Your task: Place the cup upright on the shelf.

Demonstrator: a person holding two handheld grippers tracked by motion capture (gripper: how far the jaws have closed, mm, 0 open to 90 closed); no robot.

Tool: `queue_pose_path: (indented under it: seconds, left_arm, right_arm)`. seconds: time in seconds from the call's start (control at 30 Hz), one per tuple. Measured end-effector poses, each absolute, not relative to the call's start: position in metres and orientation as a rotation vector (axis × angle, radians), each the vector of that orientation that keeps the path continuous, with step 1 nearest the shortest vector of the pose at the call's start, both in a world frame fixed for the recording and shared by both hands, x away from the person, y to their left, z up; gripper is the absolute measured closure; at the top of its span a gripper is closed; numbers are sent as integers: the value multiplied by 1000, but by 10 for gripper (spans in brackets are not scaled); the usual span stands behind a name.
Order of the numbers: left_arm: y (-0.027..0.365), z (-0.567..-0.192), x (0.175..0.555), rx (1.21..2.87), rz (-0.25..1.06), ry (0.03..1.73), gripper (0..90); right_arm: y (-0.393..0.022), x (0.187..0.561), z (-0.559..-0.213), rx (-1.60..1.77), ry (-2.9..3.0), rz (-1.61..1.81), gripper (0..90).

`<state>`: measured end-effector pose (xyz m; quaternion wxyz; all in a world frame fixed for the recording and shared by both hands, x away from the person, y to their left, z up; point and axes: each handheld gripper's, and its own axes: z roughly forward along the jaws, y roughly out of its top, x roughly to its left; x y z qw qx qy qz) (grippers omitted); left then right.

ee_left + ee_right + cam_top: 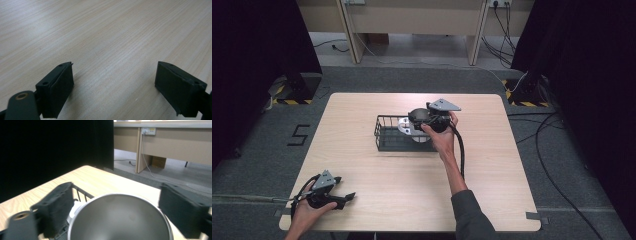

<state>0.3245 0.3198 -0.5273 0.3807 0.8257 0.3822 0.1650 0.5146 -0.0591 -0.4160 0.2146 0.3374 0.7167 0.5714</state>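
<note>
A shiny steel bowl (120, 220) sits right under my right gripper (115, 187), whose black jaws stand wide apart on either side of its rim. The left jaw is close against the rim and the right jaw is clear of it. In the high view the right gripper (413, 123) reaches over the black wire basket (384, 137) at mid-table, where the steel bowl (404, 127) lies at the basket's right end. My left gripper (343, 187) rests near the table's front left corner. The left gripper (115, 66) is open, with bare wood between its pads.
The light wooden table (412, 190) has free surface in front of and beside the basket. Black curtains stand to the left and right. A bench with cables (412, 20) lies beyond the far edge. The right gripper's cable (460, 150) trails along the forearm.
</note>
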Motion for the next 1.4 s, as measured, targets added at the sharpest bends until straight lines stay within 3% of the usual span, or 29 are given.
queue_pose_path:
  seconds: [1.4]
  left_arm:
    - [320,-527,324,2106,422,976,145]
  right_arm:
    - [-95,467,-394,931,1957,1582,151]
